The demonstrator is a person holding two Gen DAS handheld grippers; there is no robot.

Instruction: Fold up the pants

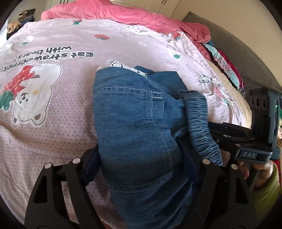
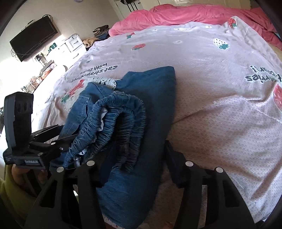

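Blue denim pants (image 1: 134, 123) with an elastic waistband (image 1: 201, 123) and white lace trim lie bunched on the bed. In the left wrist view my left gripper (image 1: 141, 158) straddles the denim with its jaws apart around the fabric. The right gripper (image 1: 229, 135) reaches in from the right beside the waistband. In the right wrist view the pants (image 2: 141, 109) lie partly folded, waistband (image 2: 119, 123) curled on top. My right gripper (image 2: 134, 156) is wide open over the denim. The left gripper (image 2: 52, 141) touches the waistband's left side.
The bed has a pale pink strawberry-and-bear sheet (image 1: 52, 105) and a bright pink quilt (image 1: 123, 14) at the far end. Clothes (image 1: 225, 67) pile at the right edge by a grey headboard. A wall TV (image 2: 33, 37) and cluttered white drawers (image 2: 74, 44) are at left.
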